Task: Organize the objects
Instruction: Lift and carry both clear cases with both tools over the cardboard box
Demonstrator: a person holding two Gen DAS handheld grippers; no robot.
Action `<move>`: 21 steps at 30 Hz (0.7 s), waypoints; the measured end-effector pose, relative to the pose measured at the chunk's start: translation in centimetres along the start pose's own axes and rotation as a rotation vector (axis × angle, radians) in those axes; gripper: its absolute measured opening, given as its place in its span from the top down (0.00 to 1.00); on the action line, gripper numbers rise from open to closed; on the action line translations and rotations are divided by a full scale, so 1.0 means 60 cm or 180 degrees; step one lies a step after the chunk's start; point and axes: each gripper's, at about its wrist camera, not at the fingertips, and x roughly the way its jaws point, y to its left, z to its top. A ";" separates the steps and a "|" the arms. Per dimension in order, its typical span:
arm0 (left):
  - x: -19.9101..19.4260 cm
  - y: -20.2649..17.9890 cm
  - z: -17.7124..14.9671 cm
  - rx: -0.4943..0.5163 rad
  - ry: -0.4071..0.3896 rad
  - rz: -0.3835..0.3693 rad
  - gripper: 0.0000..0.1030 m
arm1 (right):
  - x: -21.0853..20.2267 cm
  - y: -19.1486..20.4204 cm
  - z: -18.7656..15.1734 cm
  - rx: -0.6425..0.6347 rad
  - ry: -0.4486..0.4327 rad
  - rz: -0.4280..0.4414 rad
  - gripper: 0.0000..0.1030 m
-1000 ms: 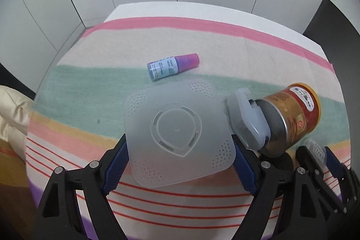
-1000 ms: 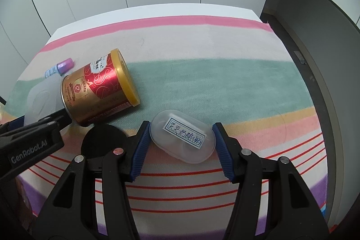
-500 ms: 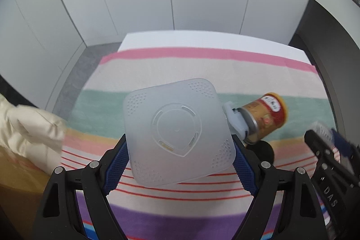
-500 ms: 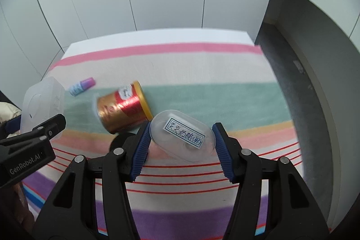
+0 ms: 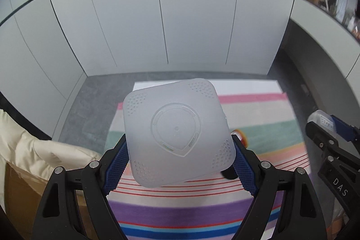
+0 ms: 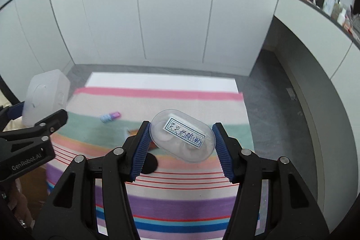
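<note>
Tools raised, angled down, prob. gripping.

A frosted, translucent square plastic container with rounded corners is clamped between blue ribbed fingers, its embossed base tilted toward the camera, well above the striped cloth. A clear oval plastic case with a handwritten white label is pinched likewise, tilted. On the cloth's green stripe lies a small blue-and-purple tube on its side. A red-and-gold can lies mostly hidden.
</note>
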 end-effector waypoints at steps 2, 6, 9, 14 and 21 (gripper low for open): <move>-0.038 -0.002 0.011 0.0004 -0.0074 -0.0046 0.17 | -0.032 0.006 0.017 -0.0032 -0.0081 0.0010 0.44; -0.085 -0.003 0.023 0.0012 -0.0152 -0.0135 0.17 | -0.087 0.018 0.036 -0.0152 -0.0220 0.0033 0.44; -0.114 -0.007 0.026 0.0062 -0.0189 -0.0191 0.17 | -0.117 0.028 0.040 -0.0223 -0.0314 -0.0012 0.44; -0.143 -0.010 0.019 0.0097 -0.0226 -0.0217 0.17 | -0.140 0.034 0.040 -0.0222 -0.0342 0.0008 0.44; -0.158 -0.013 0.012 0.0098 -0.0193 -0.0225 0.17 | -0.155 0.029 0.031 -0.0200 -0.0343 0.0022 0.44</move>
